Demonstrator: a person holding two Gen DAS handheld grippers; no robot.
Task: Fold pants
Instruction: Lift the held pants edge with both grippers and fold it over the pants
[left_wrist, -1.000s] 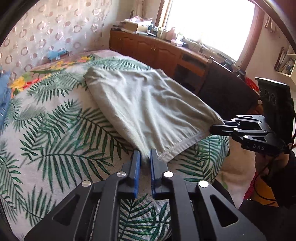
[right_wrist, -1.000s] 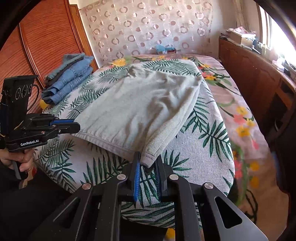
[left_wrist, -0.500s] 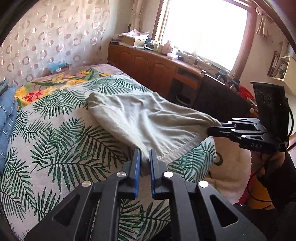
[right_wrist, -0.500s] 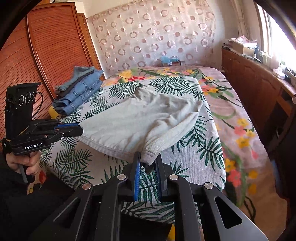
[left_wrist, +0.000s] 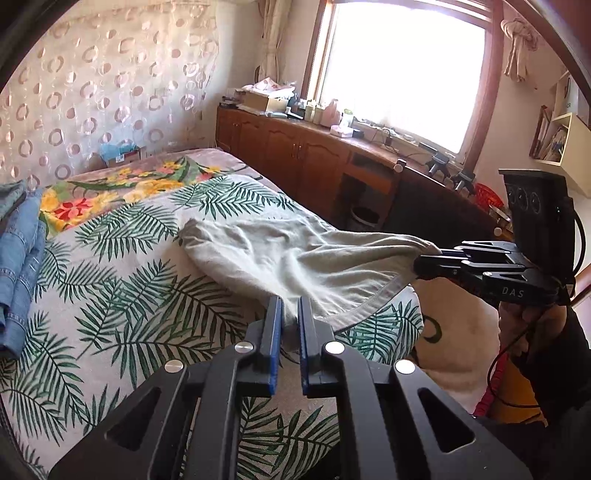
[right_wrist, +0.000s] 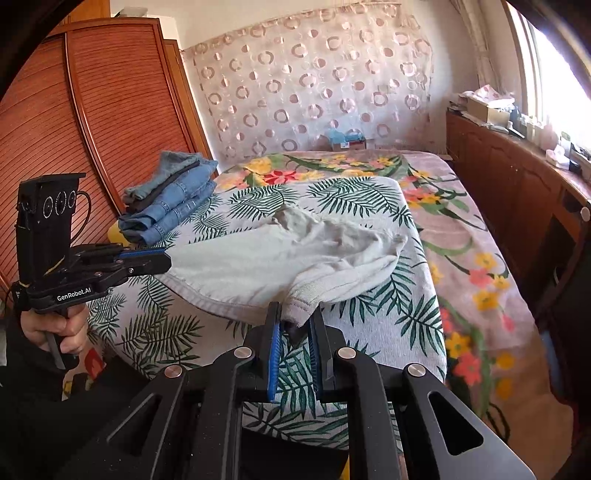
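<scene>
Your left tongs (left_wrist: 290, 314) are clamped on one corner of the grey pants (left_wrist: 295, 254); your right tongs (right_wrist: 295, 319) are clamped on the other corner, at a stitched band edge; both corners are lifted off the bed (right_wrist: 369, 195); the hem between them sags in a shallow curve above the palm-leaf cover (left_wrist: 122, 288).

The far part of the pants lies crumpled on the cover, near the middle of the bed; the cloth rises from there to your two grips; in the right wrist view the pants (right_wrist: 295, 251) stretch leftward to the left tongs (right_wrist: 162, 260), whose blue pads close on the cloth; in the left wrist view the right tongs (left_wrist: 424, 264) pinch the cloth at the bed's near edge, on the window side.

A stack of folded jeans (right_wrist: 173, 199) sits on the bed by the wardrobe (right_wrist: 92, 122), well apart from the pants; a flowered blanket (right_wrist: 461, 251) shows beyond the leaf cover; a wooden cabinet (left_wrist: 295, 158) runs under the window (left_wrist: 406, 66), with boxes and bottles on top; a small blue box (right_wrist: 347, 138) stands at the head of the bed against the ringed curtain (right_wrist: 314, 85).
</scene>
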